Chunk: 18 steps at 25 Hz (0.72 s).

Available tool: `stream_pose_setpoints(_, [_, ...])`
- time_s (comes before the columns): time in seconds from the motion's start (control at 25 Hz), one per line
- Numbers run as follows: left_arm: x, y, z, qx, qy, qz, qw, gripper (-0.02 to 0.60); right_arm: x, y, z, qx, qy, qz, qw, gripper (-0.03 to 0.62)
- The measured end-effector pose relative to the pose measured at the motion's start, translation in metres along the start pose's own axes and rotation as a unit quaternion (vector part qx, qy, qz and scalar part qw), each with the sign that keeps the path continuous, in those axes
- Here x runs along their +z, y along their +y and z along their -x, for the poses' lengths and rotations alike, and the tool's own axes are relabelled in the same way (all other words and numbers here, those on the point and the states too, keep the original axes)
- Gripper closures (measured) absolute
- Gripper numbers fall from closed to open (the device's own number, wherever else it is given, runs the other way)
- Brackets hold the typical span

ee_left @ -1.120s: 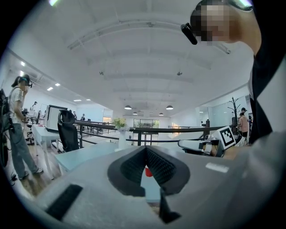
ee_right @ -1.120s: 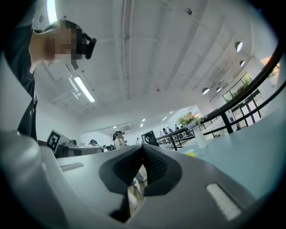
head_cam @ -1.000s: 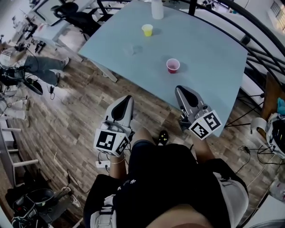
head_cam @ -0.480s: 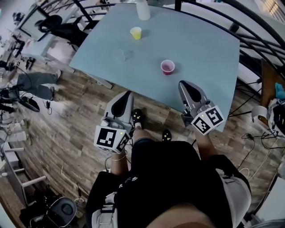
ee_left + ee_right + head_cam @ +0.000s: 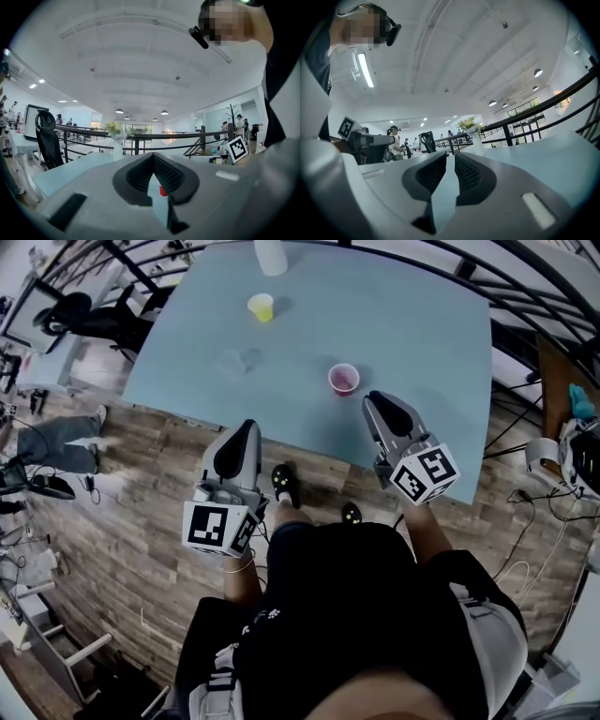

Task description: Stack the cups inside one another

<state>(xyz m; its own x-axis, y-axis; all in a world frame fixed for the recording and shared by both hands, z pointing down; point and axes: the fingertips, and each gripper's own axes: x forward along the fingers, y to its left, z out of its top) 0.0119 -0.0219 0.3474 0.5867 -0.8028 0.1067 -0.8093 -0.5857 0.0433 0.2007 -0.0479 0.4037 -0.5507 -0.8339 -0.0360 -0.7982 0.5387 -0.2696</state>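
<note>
The left hand-held gripper (image 5: 242, 432), clenched on nothing, hangs at the table's (image 5: 431, 352) near edge, with wooden floor (image 5: 122, 484) below it. Beyond it stand a clear cup (image 5: 230, 362) and a yellow cup (image 5: 261, 307), with bare tabletop around them. Both tools are closer to the table than a second ago. The pink cup (image 5: 343, 379) sits just ahead and left of the right hand-held gripper (image 5: 377, 404), whose empty jaws have just been parting slightly.
</note>
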Motion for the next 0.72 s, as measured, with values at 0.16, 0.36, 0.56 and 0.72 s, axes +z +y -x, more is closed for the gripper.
stream_pose_setpoints(0.16, [-0.001, 0.017, -0.007, -0.01, -0.003, 0.001, 1.0, 0.598, -0.014, -0.007, -0.018, -0.02, 0.021, 0.008, 1.0, 0.509])
stream_pose_setpoints(0.36, [0.002, 0.038, -0.018, -0.012, -0.004, -0.001, 0.9999, 0.598, -0.033, -0.024, -0.04, -0.047, 0.055, 0.028, 0.997, 0.429])
stream_pose_setpoints(0.56, [0.004, 0.059, -0.024, -0.008, -0.003, 0.004, 1.0, 0.598, -0.052, -0.036, -0.059, -0.068, 0.085, 0.04, 0.993, 0.365])
stream_pose_setpoints(0.72, [0.003, 0.071, -0.033, -0.009, -0.001, 0.004, 1.0, 0.598, -0.068, -0.049, -0.069, -0.082, 0.105, 0.048, 0.99, 0.341])
